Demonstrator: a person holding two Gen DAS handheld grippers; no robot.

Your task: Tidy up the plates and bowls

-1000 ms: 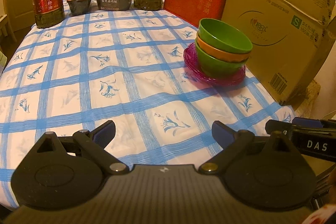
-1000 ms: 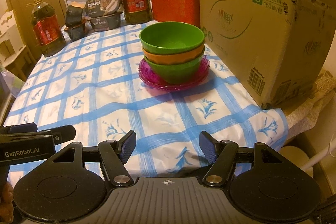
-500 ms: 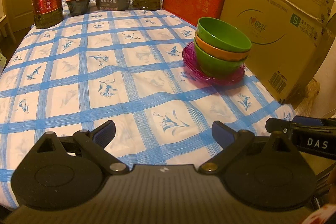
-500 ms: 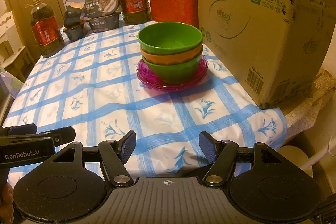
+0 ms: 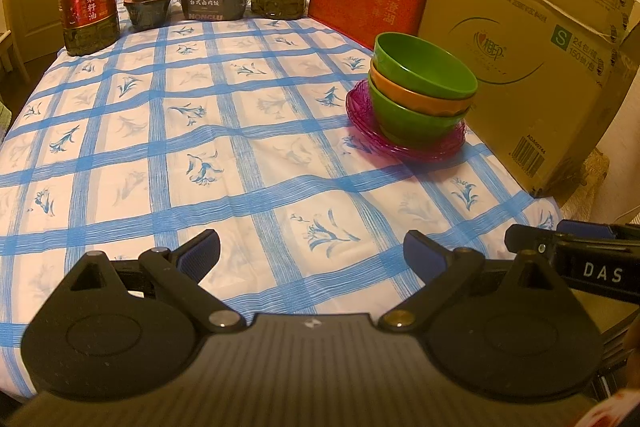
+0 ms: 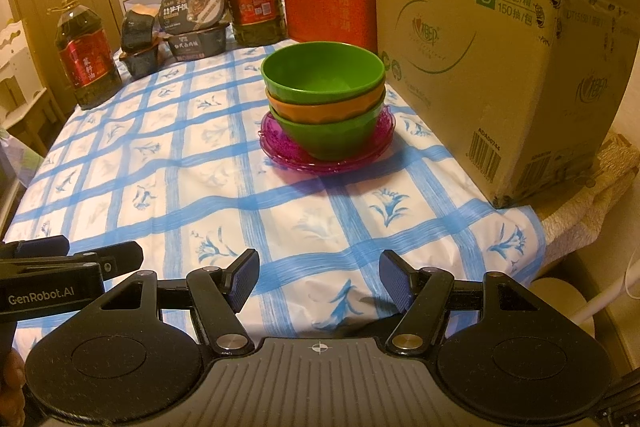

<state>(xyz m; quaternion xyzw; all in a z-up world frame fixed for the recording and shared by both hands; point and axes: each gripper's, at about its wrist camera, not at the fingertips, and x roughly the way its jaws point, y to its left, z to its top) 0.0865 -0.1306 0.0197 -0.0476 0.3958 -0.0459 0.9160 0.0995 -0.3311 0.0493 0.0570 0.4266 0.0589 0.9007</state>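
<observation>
Both of my grippers, left [image 5: 312, 253] and right [image 6: 318, 279], hang spread and empty over the table's near edge, so I judge I should leave the nested green-orange-green plastic bowls [image 6: 323, 95] on the ribbed magenta plate [image 6: 280, 143] near the right edge undisturbed.

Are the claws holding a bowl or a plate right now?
No, nothing is held. The left claw and right claw are both open over the tablecloth, well short of the bowls stacked on the plate.
</observation>
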